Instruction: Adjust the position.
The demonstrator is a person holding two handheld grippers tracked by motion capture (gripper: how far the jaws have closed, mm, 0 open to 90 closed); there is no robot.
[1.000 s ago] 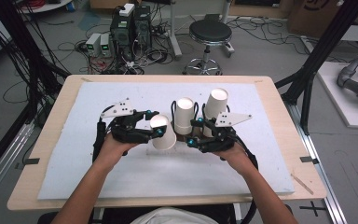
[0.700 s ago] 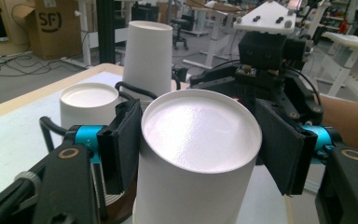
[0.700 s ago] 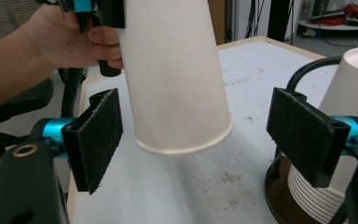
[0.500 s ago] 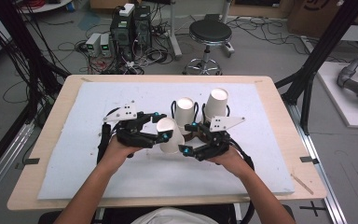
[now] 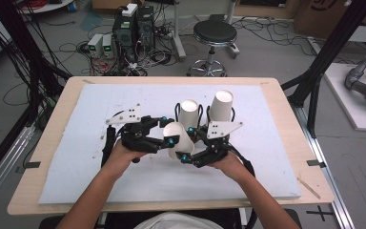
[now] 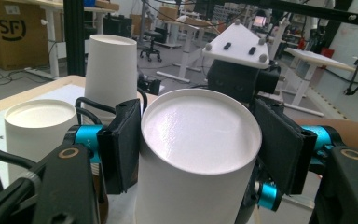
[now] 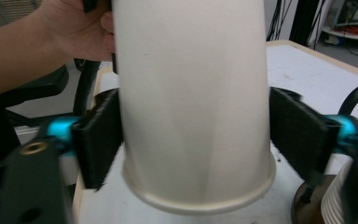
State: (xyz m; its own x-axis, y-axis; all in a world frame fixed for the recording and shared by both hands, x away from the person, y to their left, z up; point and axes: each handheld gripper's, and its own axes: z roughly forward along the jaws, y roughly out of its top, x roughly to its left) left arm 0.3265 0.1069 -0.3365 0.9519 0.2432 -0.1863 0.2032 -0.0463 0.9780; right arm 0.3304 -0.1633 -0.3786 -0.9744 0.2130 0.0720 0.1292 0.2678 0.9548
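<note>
A white paper cup hangs upside down and tilted above the white mat. My left gripper is shut on it near its closed base. In the left gripper view both pads press the cup. My right gripper reaches in from the right and straddles the same cup near its rim. Its jaws have just been closing with the cup between them. In the right gripper view a thin gap shows at the right pad.
Two more white cups stand upside down just behind the grippers, one in the middle and one to its right. Black cables loop around them. The white mat covers a wooden table; a stool and computers stand beyond.
The two hands have drawn closer together. The held cup has shifted a little to the right and tilted, and now sits between the right gripper's jaws.
</note>
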